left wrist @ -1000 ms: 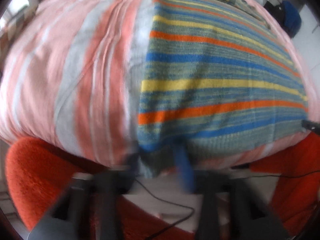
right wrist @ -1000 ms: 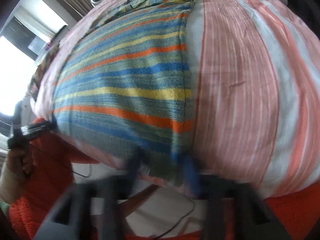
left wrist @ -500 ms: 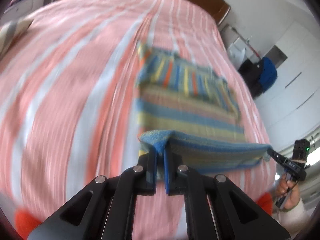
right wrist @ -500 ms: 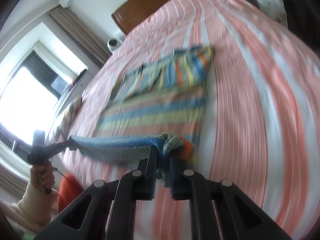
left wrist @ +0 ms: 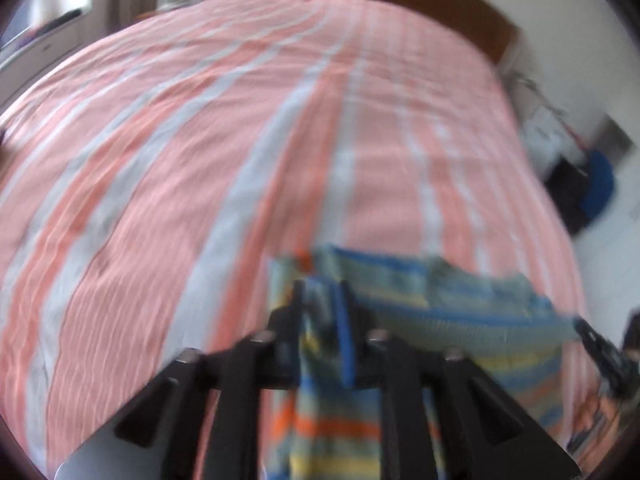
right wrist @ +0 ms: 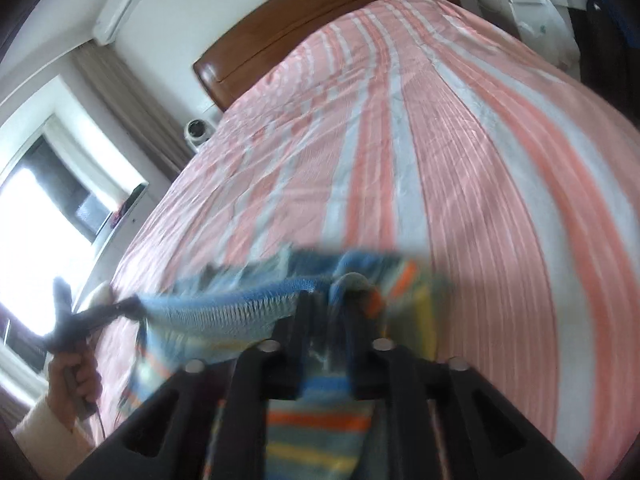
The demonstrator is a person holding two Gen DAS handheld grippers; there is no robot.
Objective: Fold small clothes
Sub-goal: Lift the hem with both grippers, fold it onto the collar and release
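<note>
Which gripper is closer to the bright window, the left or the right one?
Left. The left gripper pinches the striped garment at its corner on the window side; the right gripper holds the opposite corner, farther from the window.

A home bedroom. A wide bed under a pink-and-white striped cotton bedspread [right wrist: 440,152] fills both views, backed by a polished brown wooden headboard [right wrist: 304,36]. A white wall-mounted air conditioner [right wrist: 122,0] and brown-grey curtains [right wrist: 132,108] beside a bright window [right wrist: 52,200] complete it.
</note>
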